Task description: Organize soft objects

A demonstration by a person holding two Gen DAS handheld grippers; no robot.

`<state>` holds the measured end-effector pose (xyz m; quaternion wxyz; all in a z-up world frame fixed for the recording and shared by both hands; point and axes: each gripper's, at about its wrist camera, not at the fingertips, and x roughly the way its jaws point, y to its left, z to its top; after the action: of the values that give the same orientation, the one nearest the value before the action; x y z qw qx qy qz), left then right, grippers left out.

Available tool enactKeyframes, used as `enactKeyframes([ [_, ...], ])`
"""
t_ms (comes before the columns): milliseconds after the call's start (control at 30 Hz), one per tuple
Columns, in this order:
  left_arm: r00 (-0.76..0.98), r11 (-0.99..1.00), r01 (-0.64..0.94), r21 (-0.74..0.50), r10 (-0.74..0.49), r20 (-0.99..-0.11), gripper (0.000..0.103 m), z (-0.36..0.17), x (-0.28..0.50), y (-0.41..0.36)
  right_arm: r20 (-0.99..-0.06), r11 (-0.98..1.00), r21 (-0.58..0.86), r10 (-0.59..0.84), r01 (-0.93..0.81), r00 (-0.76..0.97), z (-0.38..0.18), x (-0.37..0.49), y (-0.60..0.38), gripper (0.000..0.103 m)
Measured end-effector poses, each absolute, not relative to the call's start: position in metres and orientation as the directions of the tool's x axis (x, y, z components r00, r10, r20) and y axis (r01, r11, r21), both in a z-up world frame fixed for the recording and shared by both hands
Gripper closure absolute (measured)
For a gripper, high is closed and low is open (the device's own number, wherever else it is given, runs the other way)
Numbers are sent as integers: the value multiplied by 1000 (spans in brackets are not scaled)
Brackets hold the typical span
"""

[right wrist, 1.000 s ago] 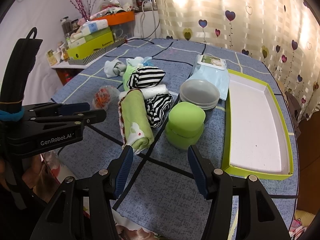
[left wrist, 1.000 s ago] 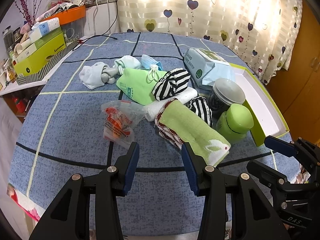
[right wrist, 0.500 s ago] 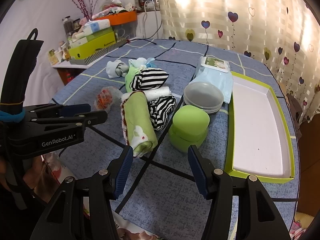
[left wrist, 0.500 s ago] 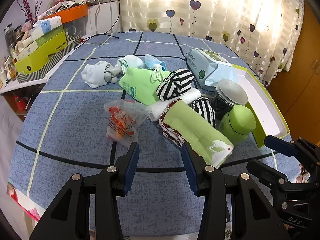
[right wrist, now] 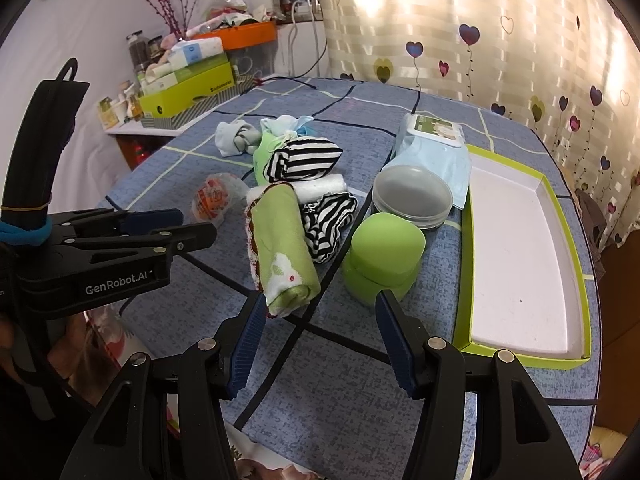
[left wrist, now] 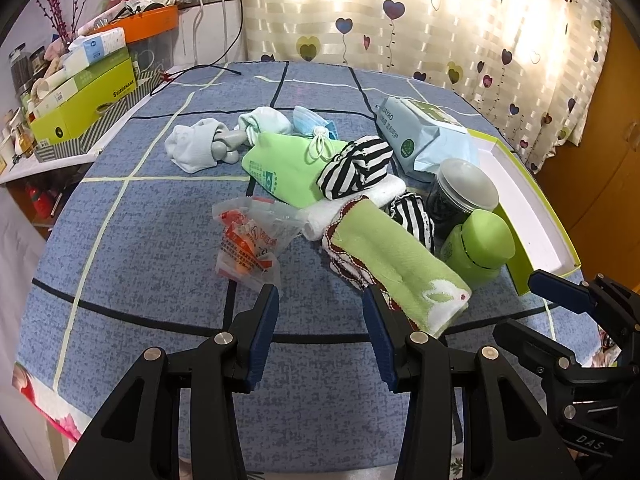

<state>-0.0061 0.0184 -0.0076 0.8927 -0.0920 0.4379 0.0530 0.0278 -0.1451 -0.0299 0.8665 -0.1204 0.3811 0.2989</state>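
A pile of soft things lies mid-table: a rolled green towel with a rabbit (left wrist: 394,270) (right wrist: 284,252), striped socks (left wrist: 356,168) (right wrist: 304,160), a white rolled cloth (left wrist: 320,216), a green drawstring pouch (left wrist: 288,168), pale socks (left wrist: 200,148) and a blue face mask (left wrist: 312,124). A white tray with a green rim (right wrist: 520,248) (left wrist: 520,196) sits to the right. My left gripper (left wrist: 320,312) is open and empty just short of the towel. My right gripper (right wrist: 320,320) is open and empty, between the towel's end and a green jar (right wrist: 382,258).
A clear jar with a grey lid (right wrist: 412,196), a wet-wipes pack (right wrist: 432,148) and a crinkled orange snack bag (left wrist: 252,240) sit around the pile. Boxes (left wrist: 84,100) crowd a shelf at the far left. The table's near edge lies under both grippers.
Both grippers have moved slightly closer to the pile, which sits a little nearer in both views. Both stay open and empty. No object has moved.
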Motion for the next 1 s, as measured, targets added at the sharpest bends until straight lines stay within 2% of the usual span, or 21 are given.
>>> enactKeyframes([
  [1000,608,970,-208,-125,27,-793,58,-12,-8,31,-734,774,12,436,-633,520,-30,32,-126,46],
])
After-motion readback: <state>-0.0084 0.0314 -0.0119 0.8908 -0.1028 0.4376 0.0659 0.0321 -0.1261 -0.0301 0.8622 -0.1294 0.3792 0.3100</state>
